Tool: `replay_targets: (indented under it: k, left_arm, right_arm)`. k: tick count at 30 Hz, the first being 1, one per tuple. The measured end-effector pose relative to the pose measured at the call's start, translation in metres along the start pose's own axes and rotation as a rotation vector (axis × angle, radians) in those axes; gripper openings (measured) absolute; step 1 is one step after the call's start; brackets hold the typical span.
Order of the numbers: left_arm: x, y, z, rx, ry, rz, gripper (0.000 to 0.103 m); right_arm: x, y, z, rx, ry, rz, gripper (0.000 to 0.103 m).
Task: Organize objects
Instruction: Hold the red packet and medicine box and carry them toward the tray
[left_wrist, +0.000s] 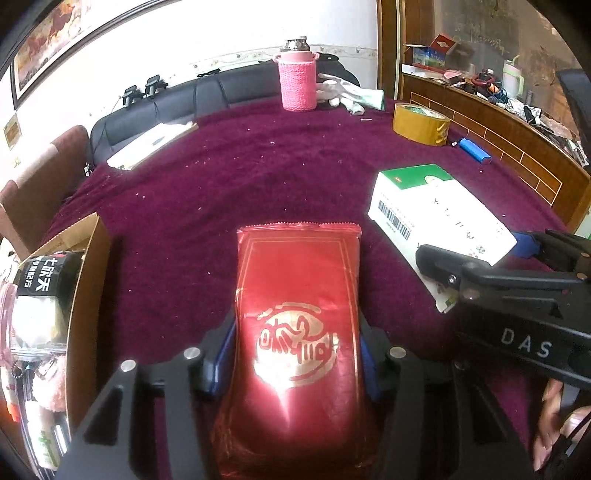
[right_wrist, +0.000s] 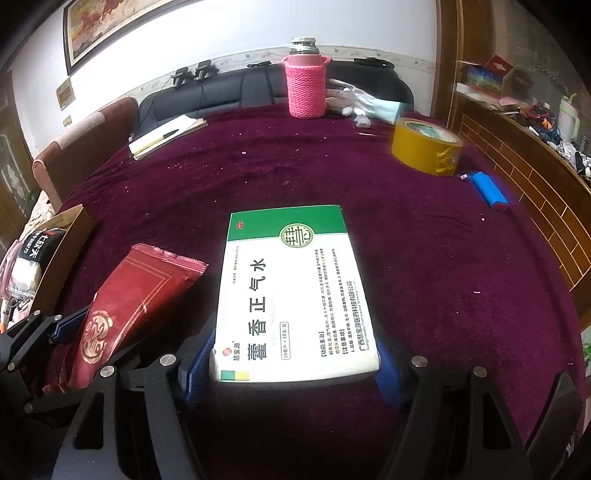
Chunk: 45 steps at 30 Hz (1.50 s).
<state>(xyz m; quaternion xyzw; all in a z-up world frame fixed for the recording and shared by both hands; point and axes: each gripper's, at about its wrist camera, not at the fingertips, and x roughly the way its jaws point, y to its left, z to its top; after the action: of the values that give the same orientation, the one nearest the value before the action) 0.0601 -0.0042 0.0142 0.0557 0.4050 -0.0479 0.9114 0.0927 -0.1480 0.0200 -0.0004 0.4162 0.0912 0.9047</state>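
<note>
Between the left gripper's (left_wrist: 295, 354) 2 pads sits the clamped red foil pouch (left_wrist: 299, 332); the right gripper (right_wrist: 295, 365) grips the medicine box (right_wrist: 295, 291) — lift both level toward the cardboard box (left_wrist: 86, 280) left of the tools.

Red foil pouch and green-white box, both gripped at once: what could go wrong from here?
1. The red foil pouch is held by the left gripper only near its lower part; soft foil may sag or slip.
2. The cardboard box at left already looks full, so the pouch could catch on its wall.
3. The right gripper pinches just the near end of the green-white box, which may pivot, and both grippers sit close together.
</note>
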Motion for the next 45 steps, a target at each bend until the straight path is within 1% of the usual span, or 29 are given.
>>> replay_targets:
  k: [9, 15, 27, 45]
  left_arm:
    - [-0.008, 0.000, 0.000, 0.005, -0.037, 0.024, 0.053]
    - [-0.010, -0.001, 0.000, 0.006, -0.047, 0.034, 0.053]
    - [-0.017, 0.000, 0.001, 0.005, -0.093, 0.079, 0.053]
    - [-0.025, 0.000, 0.001, 0.012, -0.133, 0.104, 0.054]
  right_arm:
    - [-0.001, -0.001, 0.000, 0.008, -0.008, -0.005, 0.077]
    - [-0.002, -0.001, 0.000, 0.008, -0.012, -0.003, 0.077]
    - [-0.005, 0.000, 0.001, 0.012, -0.031, 0.007, 0.077]
    - [-0.016, 0.005, 0.001, 0.007, -0.075, 0.013, 0.077]
